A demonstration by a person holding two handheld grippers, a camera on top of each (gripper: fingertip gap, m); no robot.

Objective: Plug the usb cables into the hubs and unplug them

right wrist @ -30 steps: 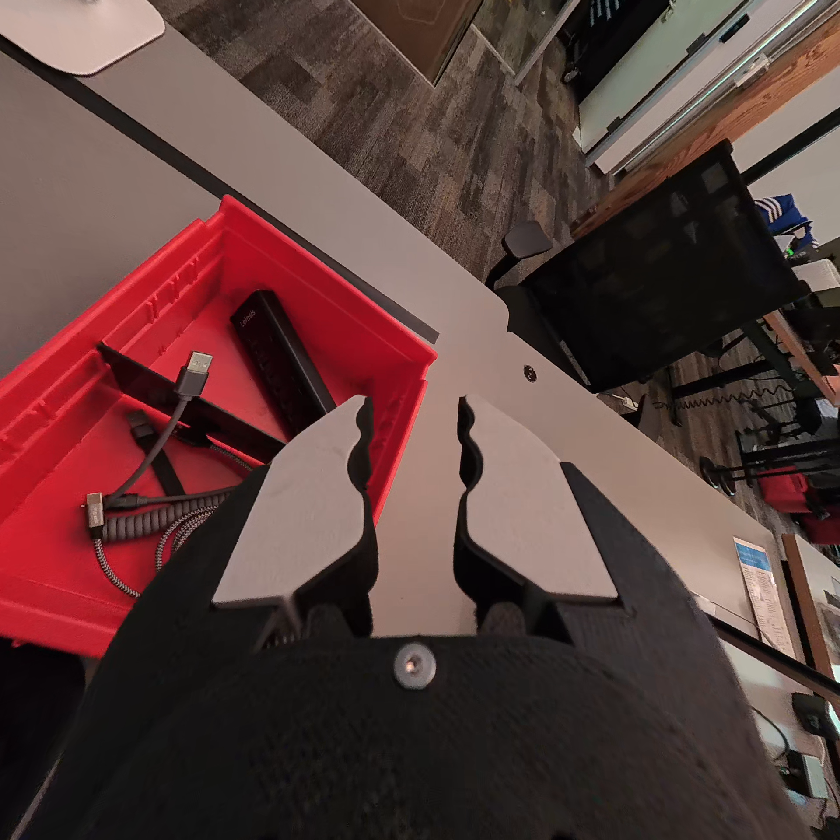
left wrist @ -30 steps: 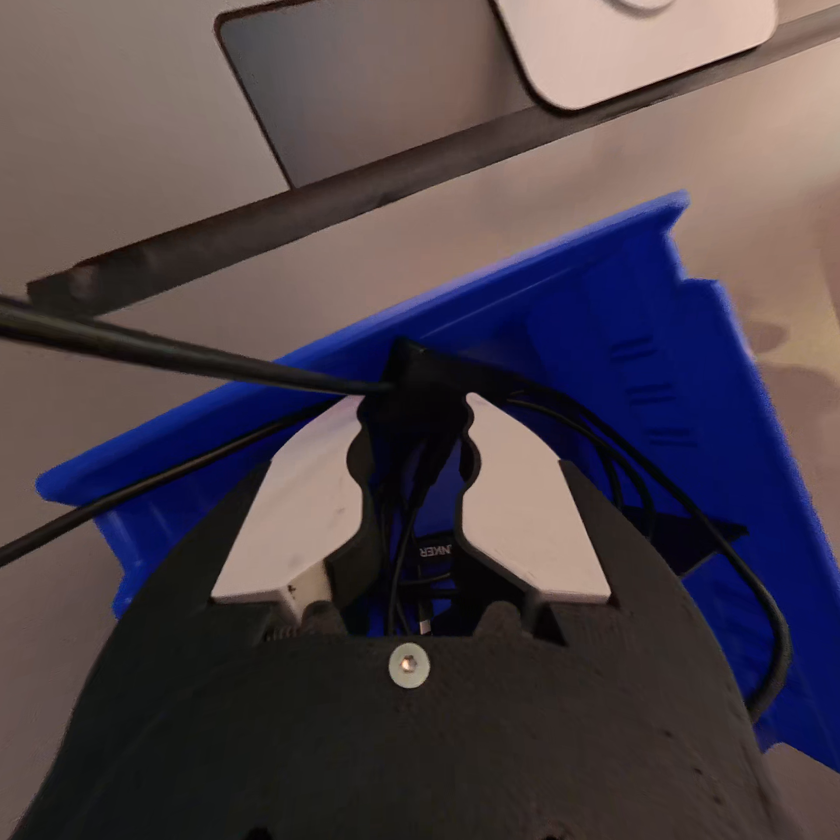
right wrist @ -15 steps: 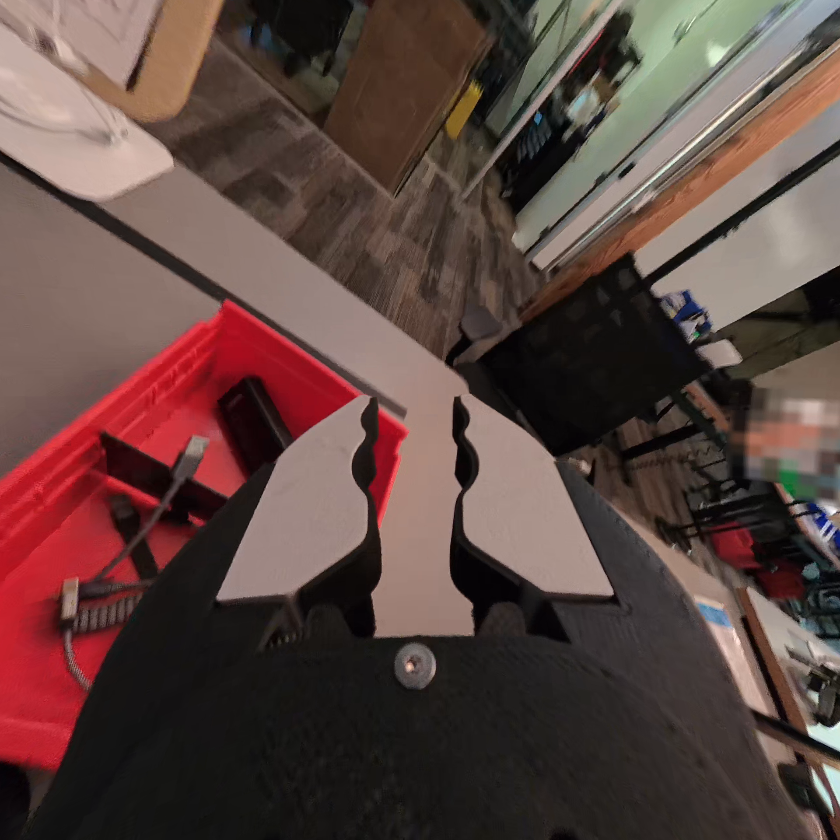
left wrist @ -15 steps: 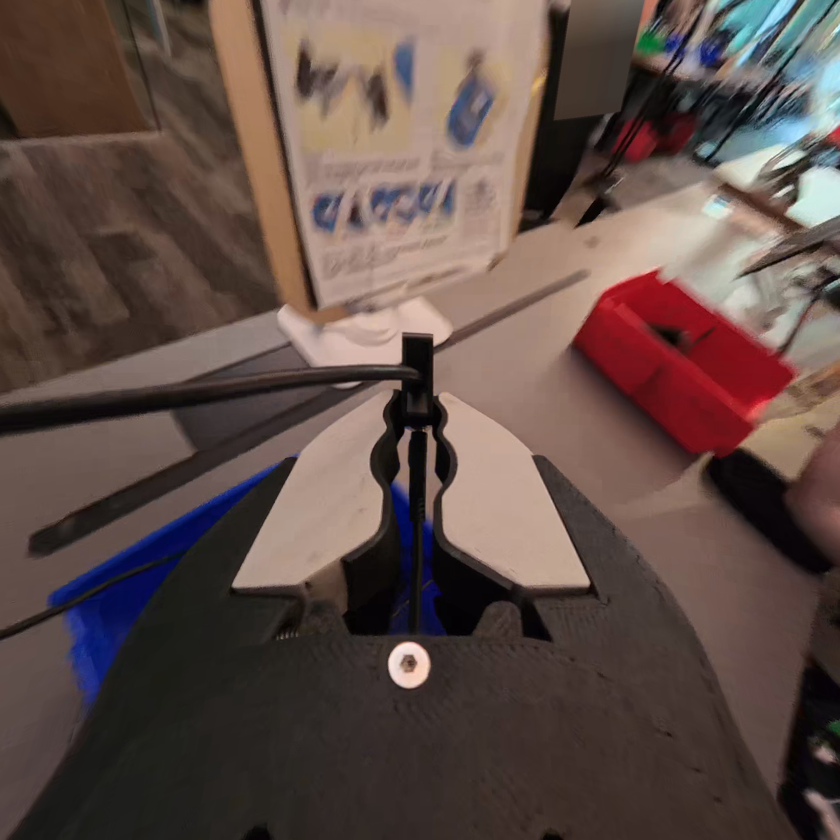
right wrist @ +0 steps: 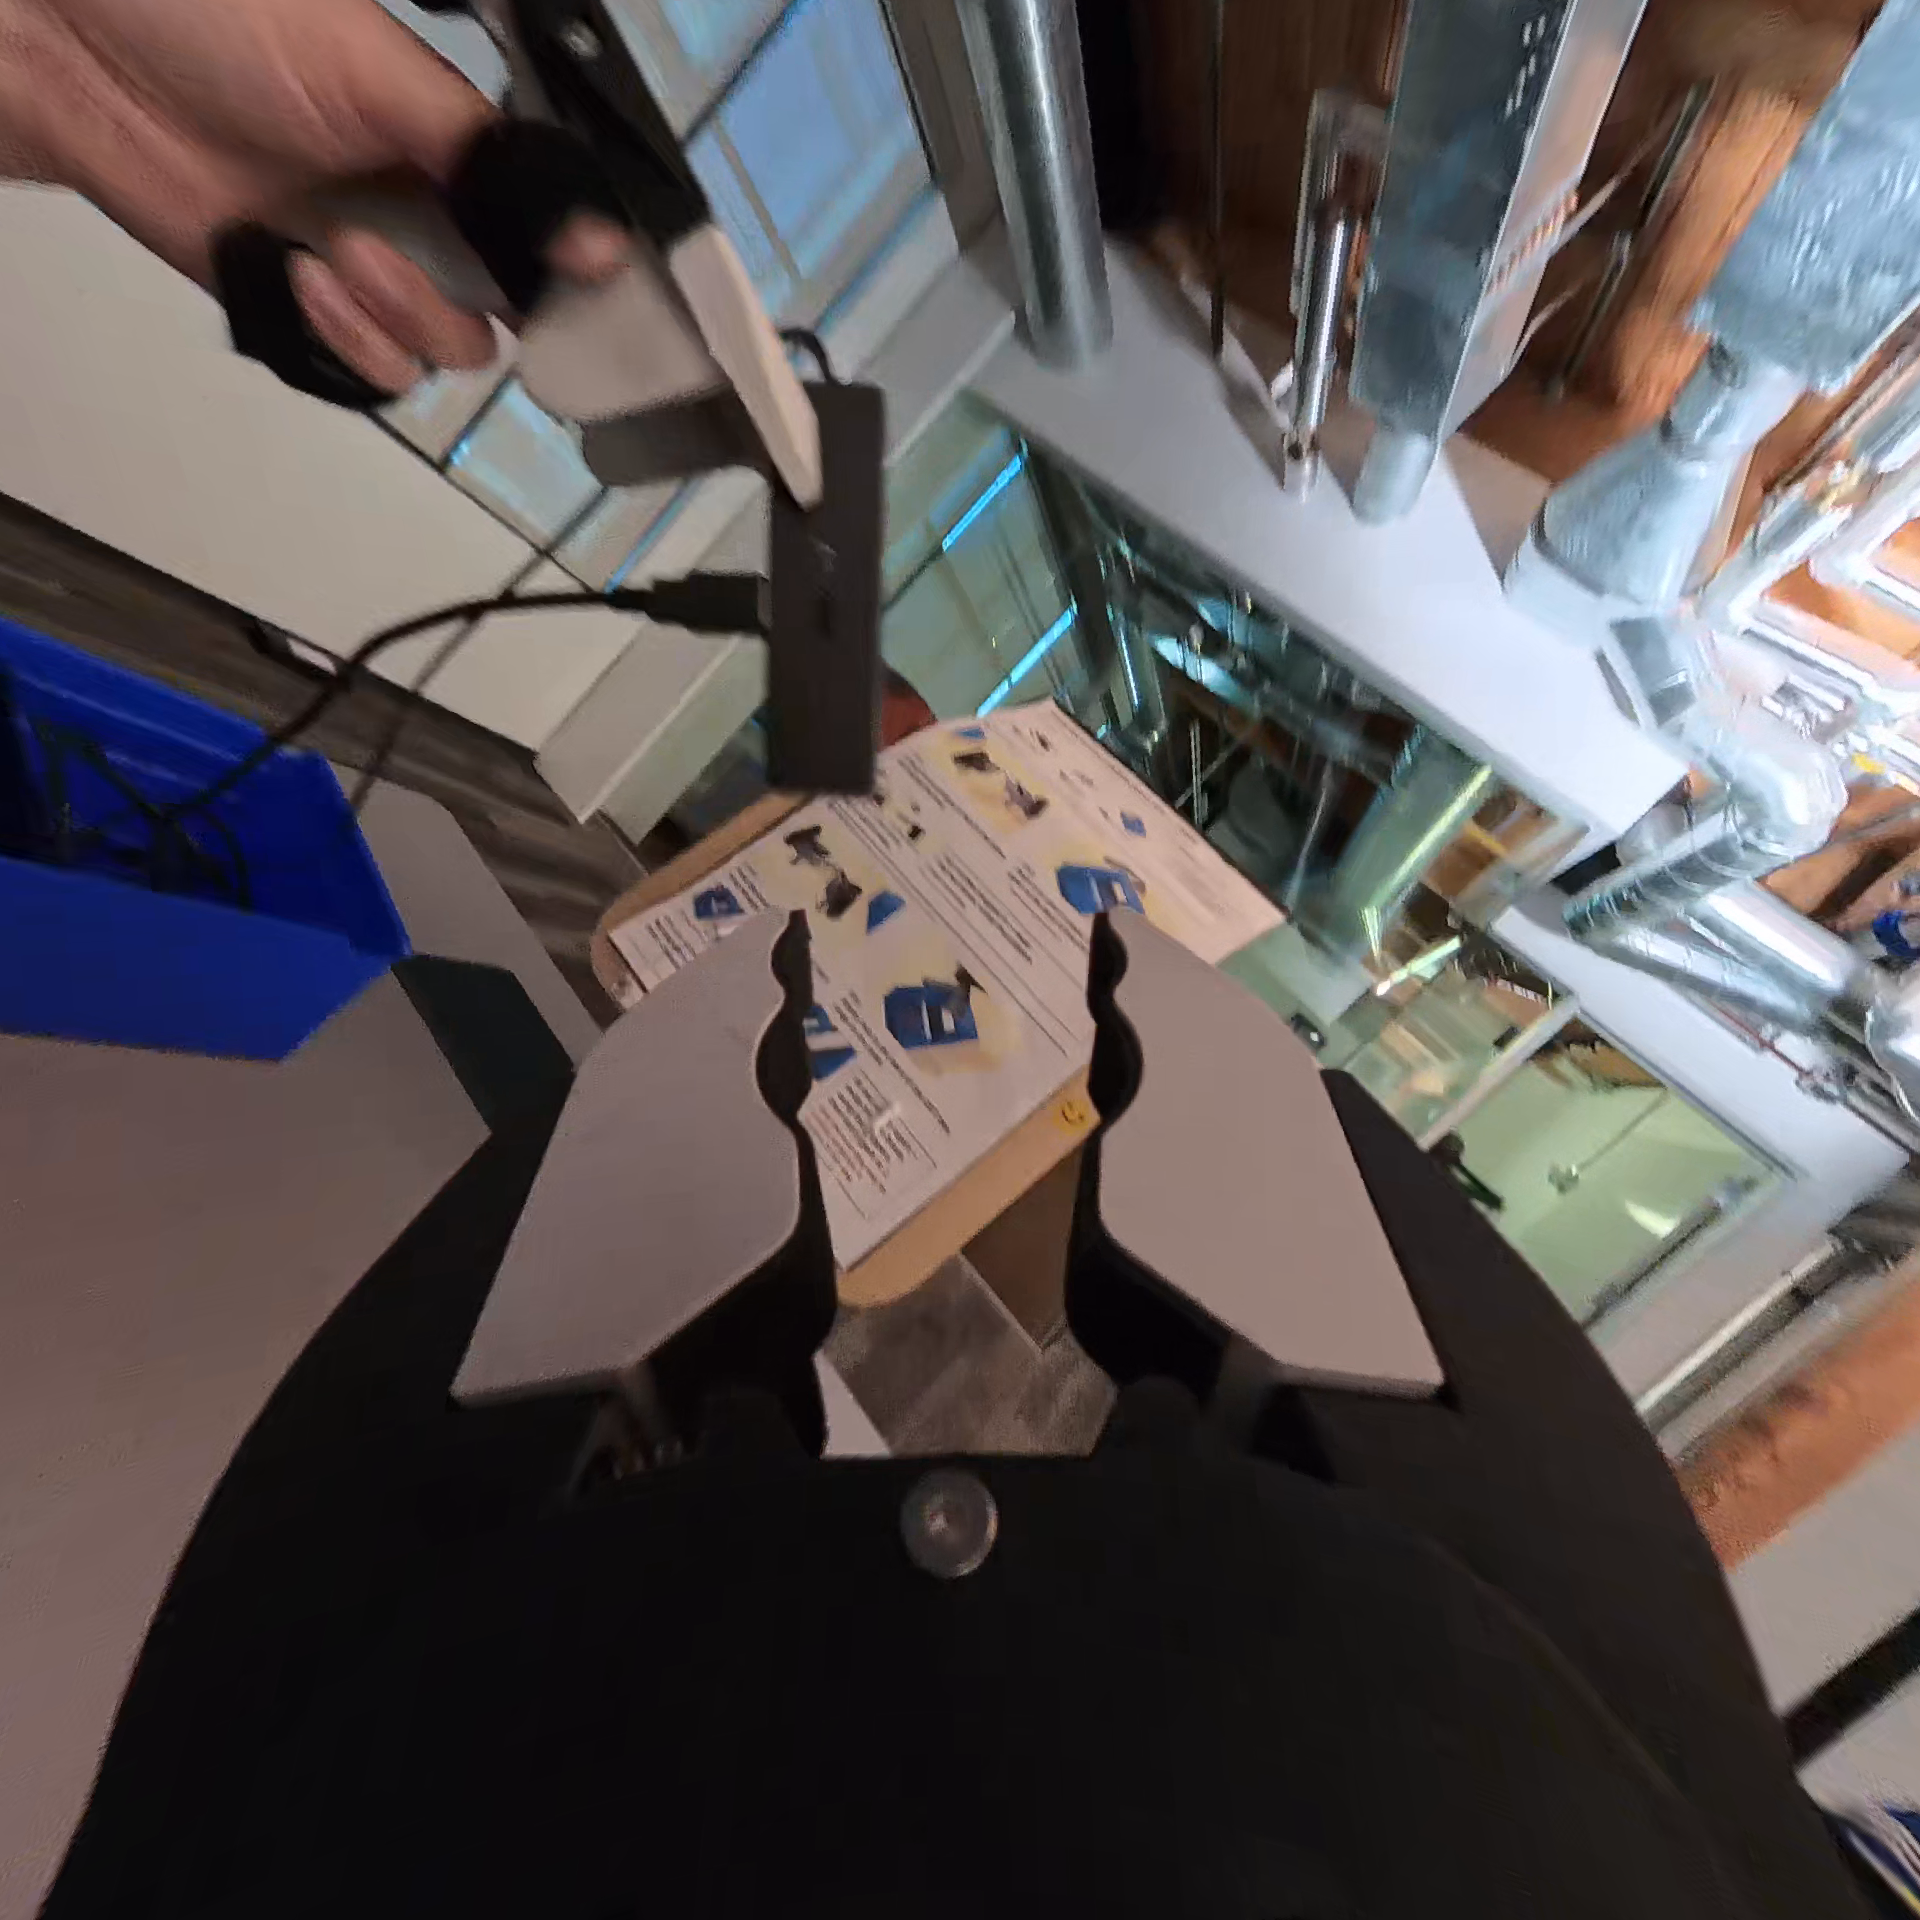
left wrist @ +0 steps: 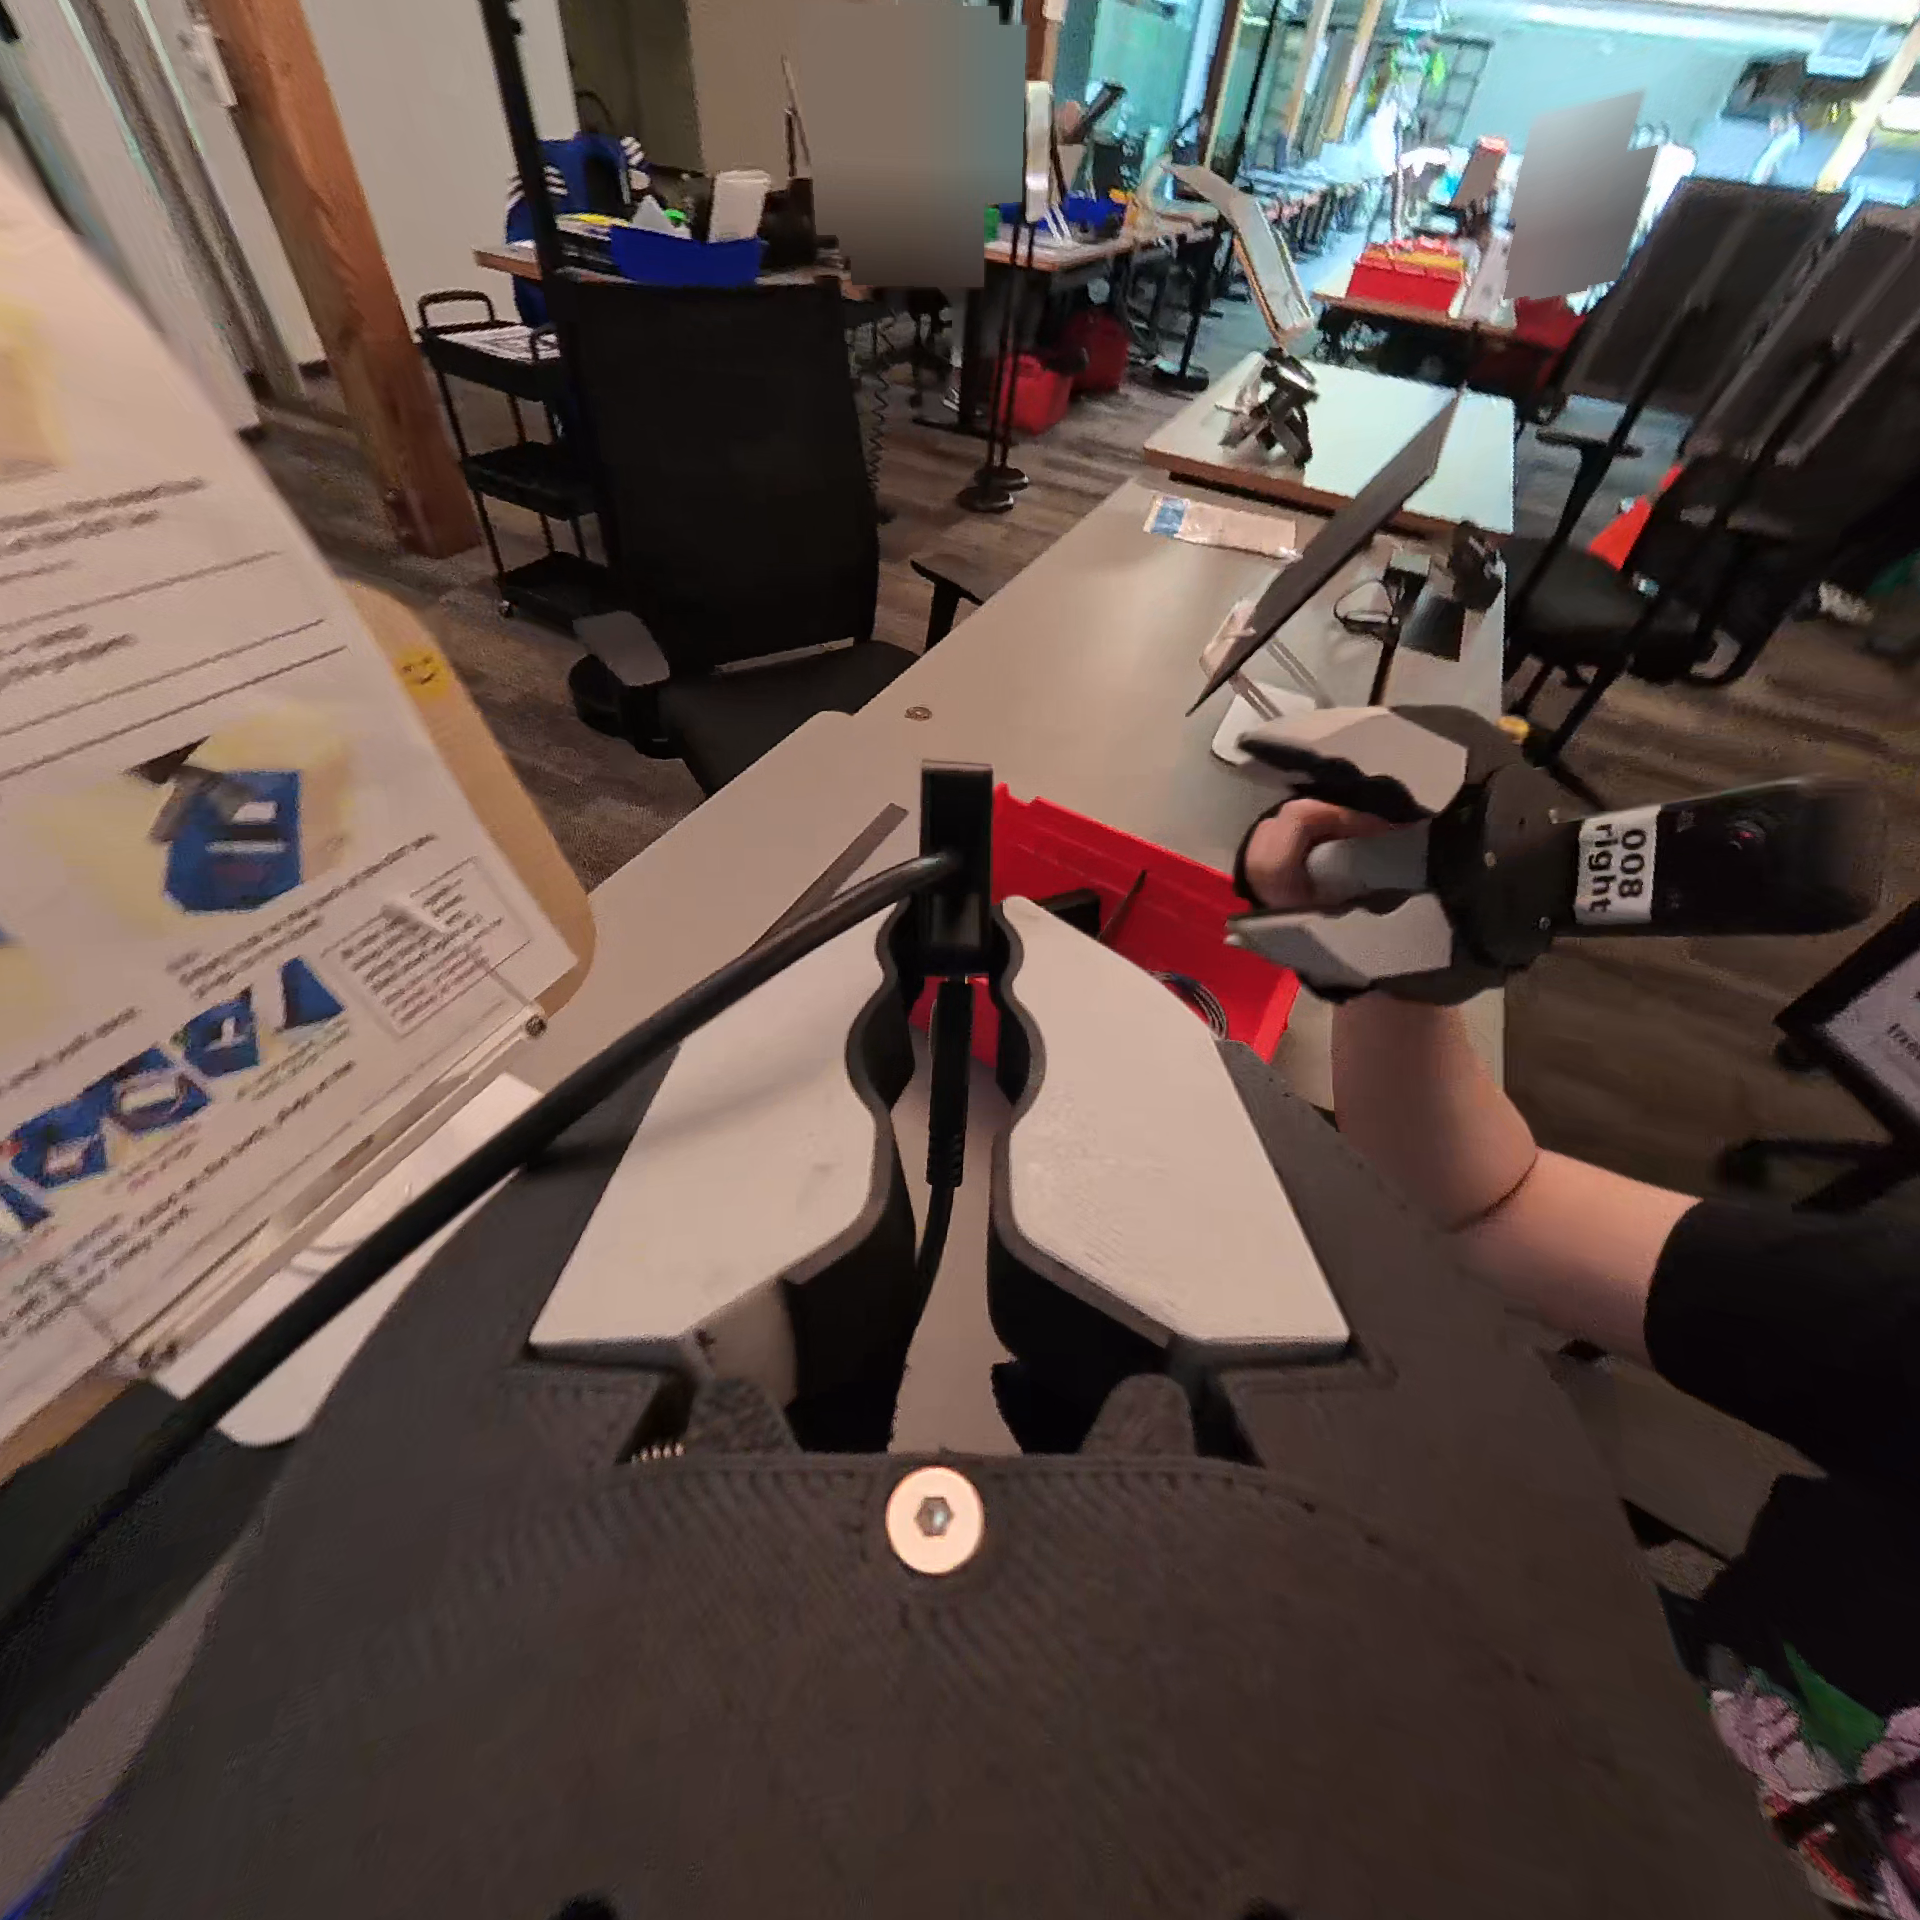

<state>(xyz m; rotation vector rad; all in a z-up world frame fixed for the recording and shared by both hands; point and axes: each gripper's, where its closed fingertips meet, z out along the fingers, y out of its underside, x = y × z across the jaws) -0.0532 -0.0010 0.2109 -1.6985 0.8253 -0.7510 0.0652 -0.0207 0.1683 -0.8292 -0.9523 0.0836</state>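
Observation:
My left gripper is shut on a slim black USB hub, held up in the air edge-on. A thin black USB cable is plugged into the hub's side and hangs between the fingers. The hub's thicker lead runs off left. My right gripper is open and empty, pointing up at the hub and apart from it. The plugged cable trails down to the blue bin. The right gripper also shows in the left wrist view, to the hub's right.
A red bin with cables sits on the grey desk behind the hub. A printed instruction sheet on a stand stands at the left. An office chair stands beyond the desk edge. A tilted dark panel on a stand sits farther along the desk. There is about 15 cm between the tips of the two grippers.
My left gripper lifted the hub out of the blue bin and raised it. My right gripper swung away from the red bin toward the hub and opened wider.

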